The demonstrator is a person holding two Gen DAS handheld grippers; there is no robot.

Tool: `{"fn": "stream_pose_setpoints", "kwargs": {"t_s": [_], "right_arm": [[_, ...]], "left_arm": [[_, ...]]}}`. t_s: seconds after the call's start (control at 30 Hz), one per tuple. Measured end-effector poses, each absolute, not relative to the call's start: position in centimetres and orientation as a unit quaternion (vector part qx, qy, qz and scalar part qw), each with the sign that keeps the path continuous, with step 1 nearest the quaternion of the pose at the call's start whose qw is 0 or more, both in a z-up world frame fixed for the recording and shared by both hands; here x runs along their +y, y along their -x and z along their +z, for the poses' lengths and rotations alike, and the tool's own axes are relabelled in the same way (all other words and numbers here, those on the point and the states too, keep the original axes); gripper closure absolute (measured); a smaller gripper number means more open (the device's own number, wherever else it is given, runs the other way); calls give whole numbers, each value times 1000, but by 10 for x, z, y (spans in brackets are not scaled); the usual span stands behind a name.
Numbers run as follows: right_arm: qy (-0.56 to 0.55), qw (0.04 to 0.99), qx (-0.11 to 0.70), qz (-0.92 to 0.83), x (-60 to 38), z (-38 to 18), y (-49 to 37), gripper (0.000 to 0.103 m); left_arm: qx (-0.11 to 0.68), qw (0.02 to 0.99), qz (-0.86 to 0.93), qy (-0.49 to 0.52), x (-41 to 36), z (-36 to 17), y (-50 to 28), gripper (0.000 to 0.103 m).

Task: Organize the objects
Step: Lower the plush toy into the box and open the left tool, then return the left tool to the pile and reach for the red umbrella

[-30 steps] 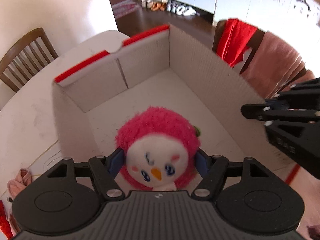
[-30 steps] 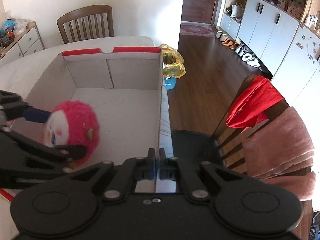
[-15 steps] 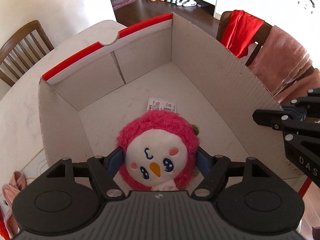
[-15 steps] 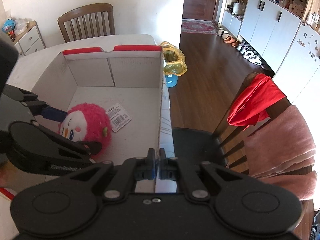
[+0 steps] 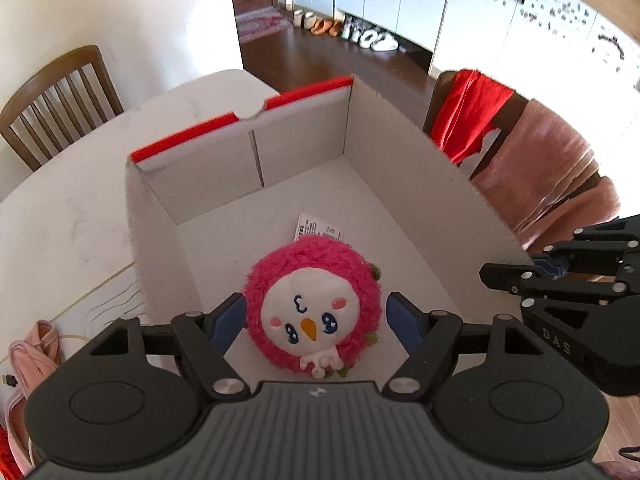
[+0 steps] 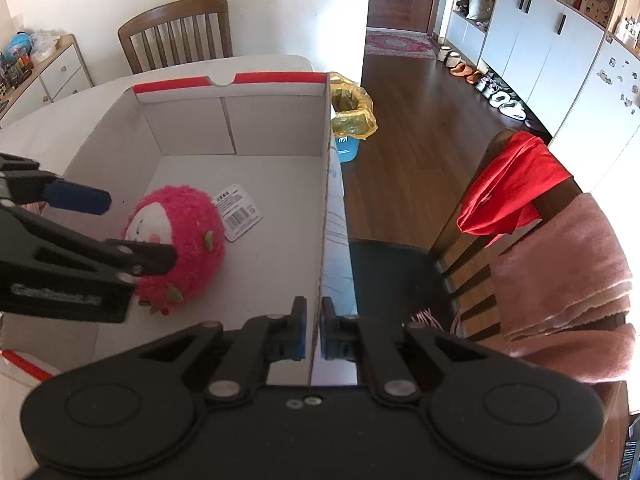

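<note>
A round pink plush toy [image 5: 314,304] with a white face lies on the floor of the white cardboard box [image 5: 420,168] with red rim. Its paper tag [image 5: 318,232] lies behind it. My left gripper [image 5: 316,320] is open, its blue pads standing apart on both sides of the toy. In the right wrist view the toy [image 6: 180,240] sits in the box [image 6: 276,184] with the left gripper [image 6: 120,232] around it. My right gripper [image 6: 314,332] is shut on the box's right wall, near its front corner.
The box stands on a white table [image 5: 60,220]. A chair draped with red and pink cloth [image 6: 560,220] stands right of the table. A wooden chair [image 6: 176,32] stands at the far side. A bin with a yellow bag [image 6: 352,116] is on the floor. Pink cloth [image 5: 32,356] lies at the left.
My left gripper lowered the toy to the box floor, then opened and drew back and up. The right gripper stayed clamped on the box wall.
</note>
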State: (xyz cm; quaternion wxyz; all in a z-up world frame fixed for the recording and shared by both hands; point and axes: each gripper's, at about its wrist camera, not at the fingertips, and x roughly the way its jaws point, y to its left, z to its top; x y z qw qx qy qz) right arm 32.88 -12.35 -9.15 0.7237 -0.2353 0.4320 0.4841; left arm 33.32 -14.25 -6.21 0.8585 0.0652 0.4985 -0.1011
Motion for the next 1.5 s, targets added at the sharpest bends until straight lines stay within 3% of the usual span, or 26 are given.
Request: {"fn": "stream_pose_setpoints", "kwargs": {"t_s": [0.37, 0.77, 1.37, 1.5], "right_arm": [[261, 727, 417, 479, -125, -81, -320, 101], [236, 726, 441, 471, -121, -79, -329, 102], [275, 719, 439, 464, -111, -81, -324, 101], [286, 711, 436, 472, -107, -82, -327, 101]], "left_arm": [[449, 884, -121, -43, -113, -22, -293, 27], [402, 912, -76, -25, -19, 2, -219, 25], [436, 894, 96, 33, 150, -46, -140, 20], [450, 879, 137, 79, 186, -61, -149, 13]]}}
